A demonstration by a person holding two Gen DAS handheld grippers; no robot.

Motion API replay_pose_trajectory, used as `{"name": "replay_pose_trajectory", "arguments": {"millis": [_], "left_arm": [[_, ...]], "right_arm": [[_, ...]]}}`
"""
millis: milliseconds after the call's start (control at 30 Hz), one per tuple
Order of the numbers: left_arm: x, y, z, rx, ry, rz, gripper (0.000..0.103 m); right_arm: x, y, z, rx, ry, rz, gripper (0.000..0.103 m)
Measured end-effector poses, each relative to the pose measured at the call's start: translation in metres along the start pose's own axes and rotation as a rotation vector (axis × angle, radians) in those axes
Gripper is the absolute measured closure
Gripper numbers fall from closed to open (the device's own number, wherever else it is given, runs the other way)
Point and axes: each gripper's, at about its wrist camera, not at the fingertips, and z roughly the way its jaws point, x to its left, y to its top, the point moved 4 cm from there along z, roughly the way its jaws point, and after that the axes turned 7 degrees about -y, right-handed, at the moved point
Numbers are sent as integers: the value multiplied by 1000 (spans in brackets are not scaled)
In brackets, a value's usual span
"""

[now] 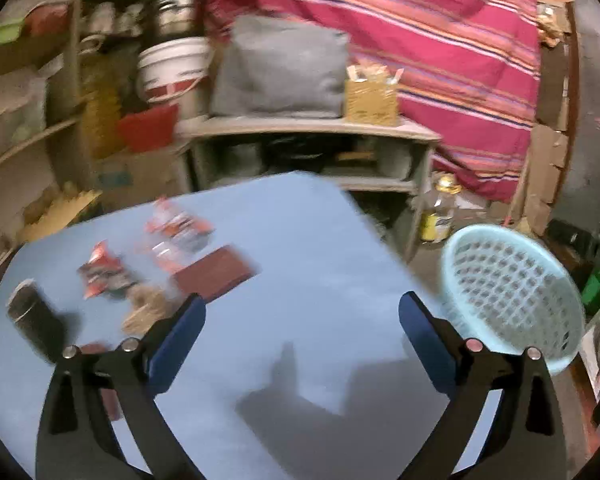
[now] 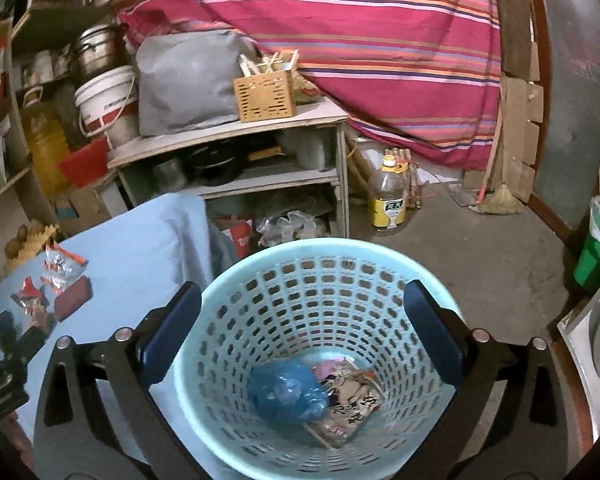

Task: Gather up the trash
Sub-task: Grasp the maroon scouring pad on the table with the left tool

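Note:
A light-blue perforated basket (image 2: 316, 304) stands beside the blue table (image 1: 308, 248); it also shows in the left wrist view (image 1: 512, 292) at the right. Inside it lie a crumpled blue bag (image 2: 286, 394) and a printed wrapper (image 2: 352, 404). My right gripper (image 2: 302, 312) is open and empty above the basket mouth. My left gripper (image 1: 302, 320) is open and empty above the table. On the table's left lie two red-and-white snack wrappers (image 1: 180, 232) (image 1: 104, 274), a dark red box (image 1: 216, 270), a tan crumpled piece (image 1: 146, 308) and a dark can (image 1: 30, 310) on its side.
A grey shelf unit (image 2: 236, 136) with a wicker box (image 2: 264, 94) and grey bag stands behind the table. A white bucket (image 2: 104, 100), an oil bottle (image 2: 388, 200) on the floor, a green bin (image 2: 596, 252) at the right and a striped red cloth (image 2: 360, 40) are around.

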Motion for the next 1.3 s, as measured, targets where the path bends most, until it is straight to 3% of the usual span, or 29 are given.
{"name": "replay_pose_trajectory", "arguments": {"millis": [167, 500, 700, 833, 1100, 1300], "left_arm": [[70, -28, -16, 25, 130, -54, 5], [157, -61, -16, 150, 219, -235, 5], [176, -75, 3, 260, 195, -283, 5], [177, -74, 7, 273, 179, -284, 6], [174, -75, 8, 291, 160, -228, 36], [182, -75, 0, 275, 114, -241, 36]], "right_arm": [[46, -5, -1, -7, 21, -72, 4], [126, -16, 7, 26, 105, -148, 4], [166, -22, 12, 40, 137, -195, 4], [190, -28, 20, 68, 155, -216, 4], [224, -38, 31, 120, 199, -208, 4], [263, -52, 31, 144, 246, -232, 4]]}}
